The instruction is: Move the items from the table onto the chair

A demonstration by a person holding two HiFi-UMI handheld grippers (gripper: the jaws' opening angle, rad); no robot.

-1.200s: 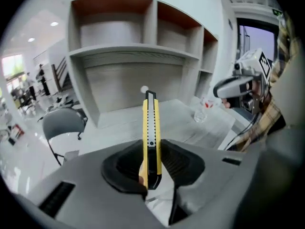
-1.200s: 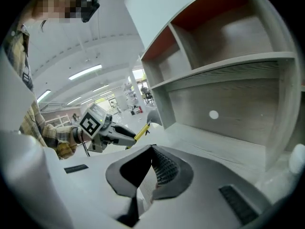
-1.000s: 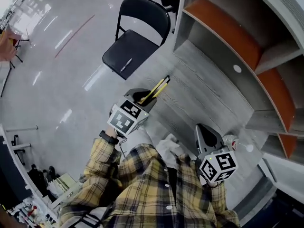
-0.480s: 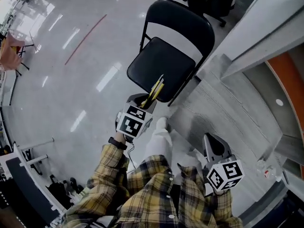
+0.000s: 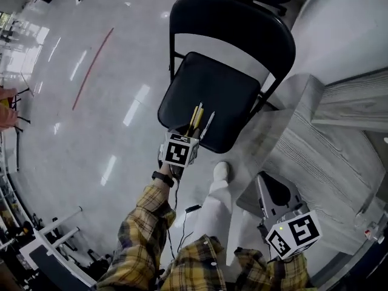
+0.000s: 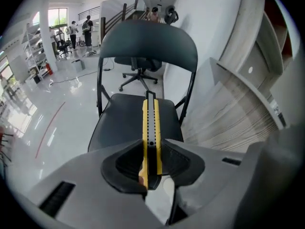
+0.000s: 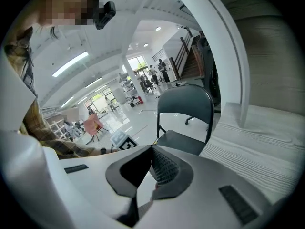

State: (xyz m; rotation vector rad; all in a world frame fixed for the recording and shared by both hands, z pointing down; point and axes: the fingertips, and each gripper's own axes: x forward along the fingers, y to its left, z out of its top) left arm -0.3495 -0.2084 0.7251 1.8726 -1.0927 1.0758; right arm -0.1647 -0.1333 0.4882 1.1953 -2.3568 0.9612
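My left gripper (image 5: 185, 137) is shut on a yellow-and-black utility knife (image 5: 195, 116), which sticks out past the jaws over the front of the black folding chair's seat (image 5: 206, 93). In the left gripper view the knife (image 6: 151, 128) runs straight up between the pads, with the chair (image 6: 121, 123) right behind it. A thin light pen (image 5: 208, 124) lies on the seat just right of the knife. My right gripper (image 5: 271, 190) hangs lower right by the grey wood-grain table (image 5: 315, 156). Its jaws (image 7: 152, 162) are shut with nothing in them, and the chair (image 7: 183, 140) shows beyond.
The table's corner (image 6: 228, 123) stands close to the chair's right side. An office chair on castors (image 6: 138, 73) is behind the folding chair. The glossy floor with a red line (image 5: 91, 71) spreads to the left. The person's shoe (image 5: 221, 171) is below the seat.
The view has swung from the table to the chair. My left gripper carried the knife from the table's edge down to the seat's front. The right gripper followed, leaving the tabletop.
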